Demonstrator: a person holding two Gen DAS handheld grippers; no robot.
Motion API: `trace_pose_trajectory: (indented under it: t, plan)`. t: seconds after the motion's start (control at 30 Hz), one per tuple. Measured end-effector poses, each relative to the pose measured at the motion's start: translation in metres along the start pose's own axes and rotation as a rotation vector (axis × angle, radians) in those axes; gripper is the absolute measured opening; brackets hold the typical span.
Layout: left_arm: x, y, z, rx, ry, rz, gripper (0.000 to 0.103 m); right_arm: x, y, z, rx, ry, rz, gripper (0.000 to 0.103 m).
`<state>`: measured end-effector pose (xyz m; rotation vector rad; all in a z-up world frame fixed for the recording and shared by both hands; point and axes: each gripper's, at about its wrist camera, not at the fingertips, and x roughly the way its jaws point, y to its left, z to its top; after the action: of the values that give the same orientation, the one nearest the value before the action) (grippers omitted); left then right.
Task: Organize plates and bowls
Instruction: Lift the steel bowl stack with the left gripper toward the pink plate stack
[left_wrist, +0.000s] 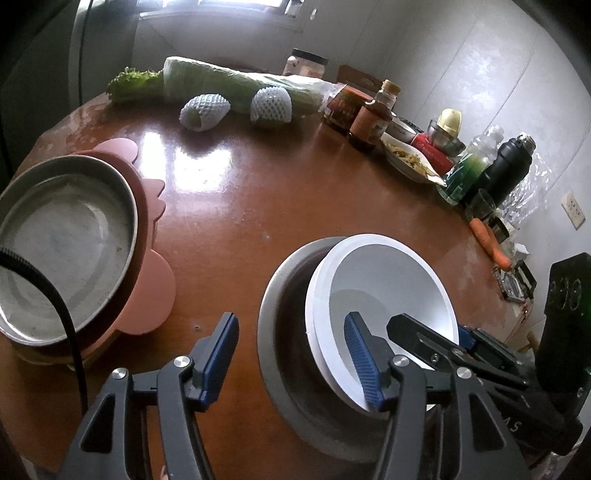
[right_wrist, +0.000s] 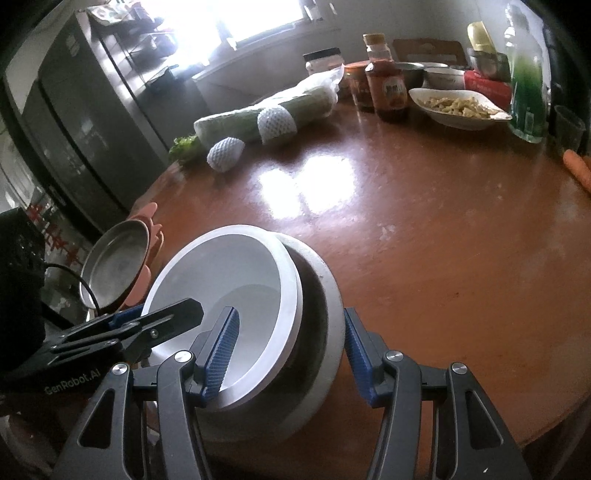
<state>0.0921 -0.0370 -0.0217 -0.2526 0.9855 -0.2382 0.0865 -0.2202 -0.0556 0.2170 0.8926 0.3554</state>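
A white bowl (left_wrist: 384, 295) lies tilted inside a larger grey metal bowl (left_wrist: 280, 369) near the table's front edge; both also show in the right wrist view, the white bowl (right_wrist: 236, 277) and the grey bowl (right_wrist: 325, 306). My left gripper (left_wrist: 295, 358) is open, its right finger inside the white bowl, its left finger outside the grey bowl. My right gripper (right_wrist: 291, 354) is open, straddling the near rims of both bowls. A metal plate (left_wrist: 62, 240) sits on stacked pink plates (left_wrist: 147, 295) at the left.
The brown round table (right_wrist: 424, 221) carries cabbage (left_wrist: 236, 83), two foam-netted fruits (left_wrist: 205, 110), sauce jars (left_wrist: 369, 118), a dish of food (right_wrist: 458, 107), a green bottle (right_wrist: 526, 85), a black flask (left_wrist: 506, 166) and carrots (left_wrist: 491, 243) along the back and right. A fridge (right_wrist: 74, 110) stands left.
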Motion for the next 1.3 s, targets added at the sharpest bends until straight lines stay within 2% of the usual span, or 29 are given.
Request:
trace_pose_trajectory:
  t: [0.37, 0.6, 0.97, 1.3]
  plan:
    - [0.004, 0.007, 0.000, -0.023, 0.015, -0.047, 0.058, 0.005, -0.001, -0.003, 0.011, 0.022, 0.042, 0.058]
    - [0.006, 0.007, 0.000, -0.040, 0.033, -0.091, 0.050, 0.002, 0.004, -0.005, -0.004, 0.010, 0.042, 0.054]
    - [0.005, 0.005, 0.000, -0.035, 0.036, -0.075, 0.049, -0.001, 0.005, -0.004, -0.014, -0.014, 0.028, 0.047]
    - [-0.008, -0.003, -0.002, -0.009, 0.006, -0.069, 0.049, -0.010, 0.008, -0.003, -0.018, -0.032, 0.023, 0.046]
